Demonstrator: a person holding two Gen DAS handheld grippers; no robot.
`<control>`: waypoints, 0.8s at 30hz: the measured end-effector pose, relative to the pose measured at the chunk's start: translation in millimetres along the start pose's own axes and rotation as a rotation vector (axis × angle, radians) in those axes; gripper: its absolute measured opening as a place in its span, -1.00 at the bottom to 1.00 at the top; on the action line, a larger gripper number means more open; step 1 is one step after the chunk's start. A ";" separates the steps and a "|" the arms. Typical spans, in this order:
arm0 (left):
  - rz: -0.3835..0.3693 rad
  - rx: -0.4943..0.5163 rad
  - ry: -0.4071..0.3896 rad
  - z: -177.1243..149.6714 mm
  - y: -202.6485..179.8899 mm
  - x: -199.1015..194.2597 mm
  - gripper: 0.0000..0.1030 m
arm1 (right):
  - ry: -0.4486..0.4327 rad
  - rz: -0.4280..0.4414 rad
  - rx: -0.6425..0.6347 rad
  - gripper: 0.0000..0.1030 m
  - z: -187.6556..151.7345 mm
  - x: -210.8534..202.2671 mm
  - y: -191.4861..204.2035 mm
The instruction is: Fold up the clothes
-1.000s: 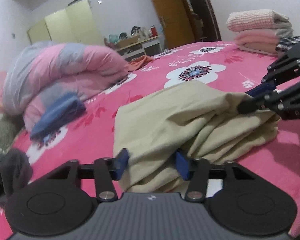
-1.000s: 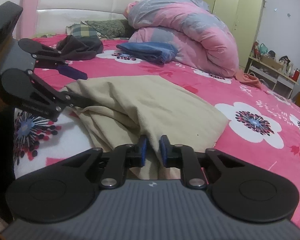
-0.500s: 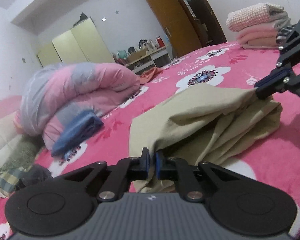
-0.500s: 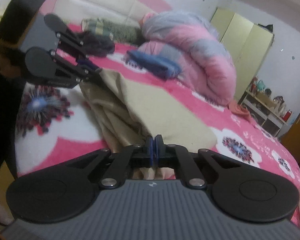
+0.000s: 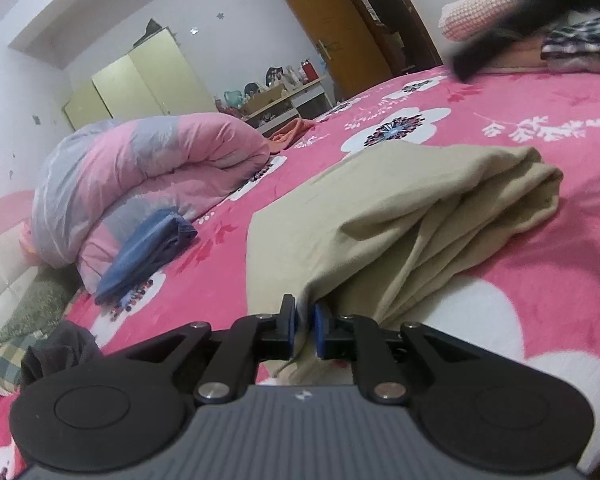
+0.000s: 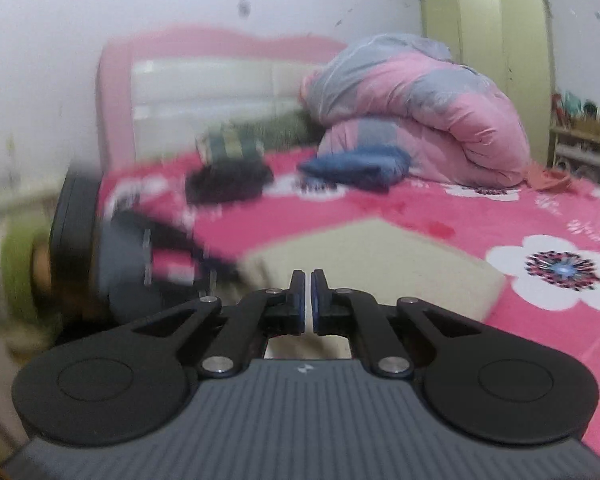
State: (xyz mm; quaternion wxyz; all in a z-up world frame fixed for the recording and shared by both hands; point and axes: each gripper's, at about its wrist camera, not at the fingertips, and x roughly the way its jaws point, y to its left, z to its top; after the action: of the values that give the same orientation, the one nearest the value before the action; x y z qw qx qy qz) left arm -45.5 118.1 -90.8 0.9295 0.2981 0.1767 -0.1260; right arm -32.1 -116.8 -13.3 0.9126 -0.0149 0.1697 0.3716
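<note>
Left gripper [image 5: 305,328] pinching the beige garment [image 5: 400,216] on the pink floral bedspread [image 5: 540,152].

We are seeing its jaws opening slightly, a fold of cloth still lying between the pads. The right gripper [image 6: 305,304] is hanging above the garment with jaws pressed together on nothing. A rolled duvet [image 5: 140,176] and blue folded clothes [image 5: 148,252] are lying well apart behind.
</note>
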 end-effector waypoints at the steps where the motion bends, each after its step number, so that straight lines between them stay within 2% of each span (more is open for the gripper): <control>1: 0.000 0.002 -0.002 -0.6 -0.1 0.1 -0.80 | 0.003 0.001 0.037 -0.96 6.4 11.3 -7.1; 4: -0.004 -0.001 -0.006 -3.3 1.4 0.6 -0.80 | 0.045 0.016 0.134 -0.91 11.3 53.5 -26.0; 8: -0.015 -0.016 0.000 -9.0 4.2 1.3 -0.75 | 0.183 0.170 0.227 -0.91 -21.1 96.2 -27.8; 12: -0.010 -0.056 0.020 -13.5 12.5 -7.0 -0.74 | 0.154 0.185 0.188 -0.91 -38.1 87.5 -12.6; 15: 0.005 -0.173 0.048 -13.2 33.4 -17.4 -0.74 | 0.150 0.192 0.207 -0.91 -38.2 85.6 -13.8; 19: -0.031 -0.396 0.010 -0.8 60.4 -24.3 -0.72 | 0.135 0.177 0.171 -0.91 -40.0 81.6 -9.4; 20: -0.042 -0.452 -0.001 2.4 67.0 -25.9 -0.63 | 0.128 0.174 0.171 -0.91 -40.3 80.8 -9.6; 21: -0.071 -0.494 -0.002 7.8 67.8 -21.5 -0.35 | 0.121 0.169 0.171 -0.91 -41.2 80.6 -9.0; 22: -0.105 -0.531 0.000 13.7 66.9 -15.3 -0.19 | 0.117 0.163 0.170 -0.91 -40.9 83.1 -9.2; 23: -0.142 -0.558 0.009 15.5 62.4 -7.7 -0.07 | 0.113 0.154 0.168 -0.91 -40.7 84.7 -8.7; 24: -0.179 -0.581 0.020 16.1 56.9 0.3 -0.10 | 0.110 0.140 0.159 -0.91 -41.0 83.0 -5.9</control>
State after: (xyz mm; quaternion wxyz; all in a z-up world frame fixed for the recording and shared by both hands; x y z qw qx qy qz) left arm -21.9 153.4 -49.7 0.9593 0.0039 0.2403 -0.1486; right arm 15.0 -71.5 -79.2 0.8721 0.0489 0.2491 0.4183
